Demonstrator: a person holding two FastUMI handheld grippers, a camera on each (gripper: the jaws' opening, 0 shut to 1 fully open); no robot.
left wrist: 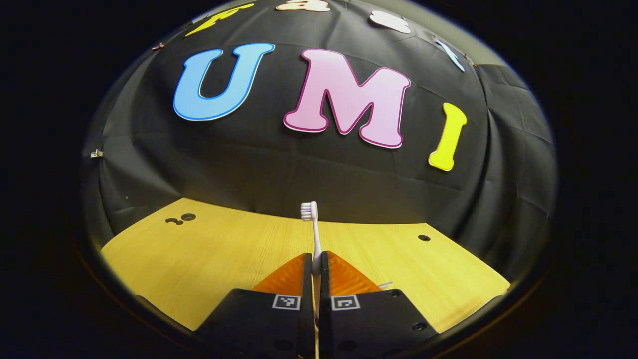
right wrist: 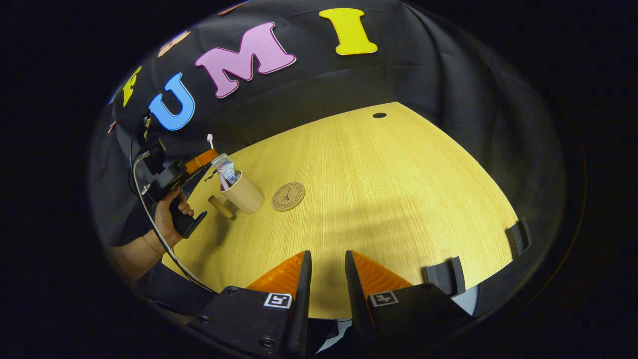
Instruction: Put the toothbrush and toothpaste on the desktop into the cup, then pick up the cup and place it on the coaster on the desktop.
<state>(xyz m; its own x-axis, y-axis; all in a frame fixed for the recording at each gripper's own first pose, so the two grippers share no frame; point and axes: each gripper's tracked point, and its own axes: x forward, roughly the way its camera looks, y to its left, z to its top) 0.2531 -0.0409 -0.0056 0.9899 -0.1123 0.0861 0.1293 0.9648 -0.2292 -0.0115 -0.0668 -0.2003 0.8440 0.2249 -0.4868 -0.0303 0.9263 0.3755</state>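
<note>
So the desktop [right wrist: 379,189] is a light yellowish wood-grain top with a few small dark round holes in it, one near the far edge [right wrist: 379,115]. Black cloth hangs as the wall behind and wraps round the sides. 2 dark clip-like brackets [right wrist: 445,275] sit on the near right edge in the right gripper view.

Containers: there's 1 beige cup [right wrist: 244,193] standing on the wood at the left, a bit tilted-looking through the fisheye. The toothpaste [right wrist: 225,168] is already in it, a whitish tube with some blue and red print, sticking up out of the rim. Just right of the cup, not touching it, lies the coaster [right wrist: 288,196], a round tan disc with a dark drawing in the middle. A short wooden peg thing [right wrist: 220,206] lies just left of the cup's base.

The toothbrush [left wrist: 313,230] is white with a slim neck and a small head with pale bristles that have a purplish tint. It's up in the air, head pointing up, clamped between the fingers of the left gripper [left wrist: 315,267], which are pressed together on its handle. From the right gripper view you can see that gripper, held by a hand [right wrist: 169,212], up and left of the cup, with the brush head poking above it.

The right gripper [right wrist: 326,267] hangs over the near part of the desktop, fingers a little apart, nothing between them.
</note>
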